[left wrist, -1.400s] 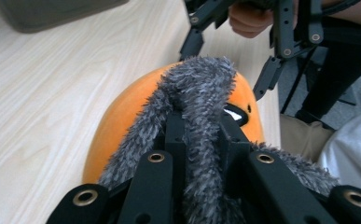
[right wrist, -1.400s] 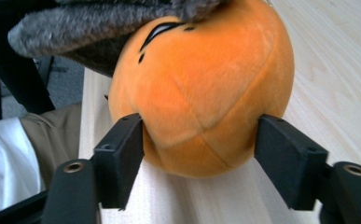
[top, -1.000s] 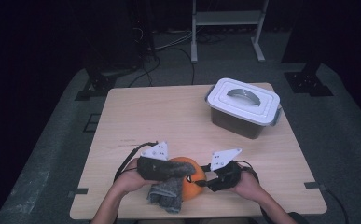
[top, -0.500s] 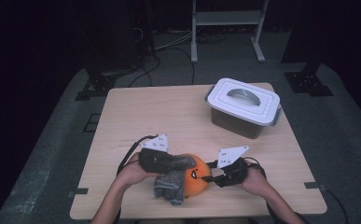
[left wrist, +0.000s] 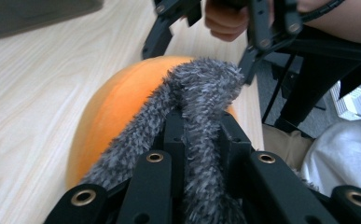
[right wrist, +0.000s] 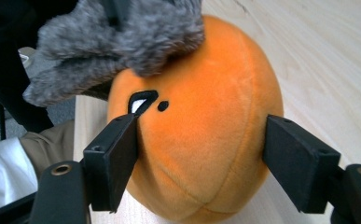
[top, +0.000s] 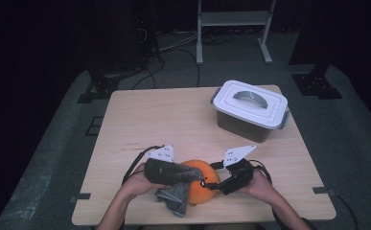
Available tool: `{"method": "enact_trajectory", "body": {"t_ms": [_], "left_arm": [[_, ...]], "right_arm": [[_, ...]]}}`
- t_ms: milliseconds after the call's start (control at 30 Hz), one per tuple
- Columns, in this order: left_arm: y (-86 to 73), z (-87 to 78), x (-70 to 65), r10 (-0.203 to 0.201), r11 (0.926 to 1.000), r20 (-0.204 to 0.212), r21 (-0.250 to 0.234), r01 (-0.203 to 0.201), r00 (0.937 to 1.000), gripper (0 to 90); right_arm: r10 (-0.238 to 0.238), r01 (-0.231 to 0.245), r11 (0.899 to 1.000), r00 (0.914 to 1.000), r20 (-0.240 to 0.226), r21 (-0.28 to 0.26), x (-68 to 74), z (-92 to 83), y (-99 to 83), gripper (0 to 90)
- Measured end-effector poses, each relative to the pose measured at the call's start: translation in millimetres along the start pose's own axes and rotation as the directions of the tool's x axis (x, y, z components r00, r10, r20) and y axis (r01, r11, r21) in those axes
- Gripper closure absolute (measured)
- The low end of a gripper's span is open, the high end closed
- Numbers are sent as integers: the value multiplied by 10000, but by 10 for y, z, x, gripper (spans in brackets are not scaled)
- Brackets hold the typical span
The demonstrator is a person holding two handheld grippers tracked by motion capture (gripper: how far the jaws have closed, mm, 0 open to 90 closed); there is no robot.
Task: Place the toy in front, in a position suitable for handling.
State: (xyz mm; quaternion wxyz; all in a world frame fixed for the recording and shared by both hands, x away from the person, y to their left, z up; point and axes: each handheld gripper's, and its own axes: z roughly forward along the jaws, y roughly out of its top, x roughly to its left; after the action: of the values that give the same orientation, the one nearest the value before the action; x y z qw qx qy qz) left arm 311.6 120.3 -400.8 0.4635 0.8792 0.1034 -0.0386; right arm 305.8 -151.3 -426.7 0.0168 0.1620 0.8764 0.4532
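Near the front edge of the tabletop (top: 140,124), about midway along it, an orange plush ball (top: 201,182) sits on the wood with a grey fuzzy cloth (top: 176,199) draped over its top and hanging down on its left. The left gripper (top: 192,178) has its jaws pinched tight on a fold of that cloth, which the left gripper view shows squeezed between the black jaws with the ball just beyond. The right gripper (top: 212,184) comes in from the ball's right side; its jaws have just been opening and now stand spread around the ball, the left pad touching the plush beside a small black mark, the other pad right at its flank. Toward the far right corner stands a lidded white container (top: 250,109), well apart from the hands.
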Motion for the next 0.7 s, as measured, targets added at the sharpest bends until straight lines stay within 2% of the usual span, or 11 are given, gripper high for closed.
{"method": "enact_trajectory", "body": {"t_ms": [133,233,400,567,633,700], "left_arm": [[0,-28,15,45,10000,84,-69,-45,10000,765],[-36,-75,39,-18,9996,40,-285,19,10000,766],[-158,-183,83,-309,9979,-162,-578,300,9994,766],[-267,-323,117,-637,9965,-736,-582,595,9953,766],[-260,-340,109,-789,9950,-763,-677,738,9940,767],[-188,-318,64,-586,9966,-786,-628,537,9952,767]], "right_arm": [[-391,391,9992,9992,20,97,37,-37,-7,431],[-577,577,9983,9983,4,54,34,-63,-33,469],[-822,822,9965,9966,-10,122,53,-79,-46,477],[-874,874,9961,9962,-9,135,47,-92,-59,475],[-948,947,9954,9955,66,104,59,-83,-52,472],[-1089,1087,9940,9940,109,123,69,-74,-39,472]]}}
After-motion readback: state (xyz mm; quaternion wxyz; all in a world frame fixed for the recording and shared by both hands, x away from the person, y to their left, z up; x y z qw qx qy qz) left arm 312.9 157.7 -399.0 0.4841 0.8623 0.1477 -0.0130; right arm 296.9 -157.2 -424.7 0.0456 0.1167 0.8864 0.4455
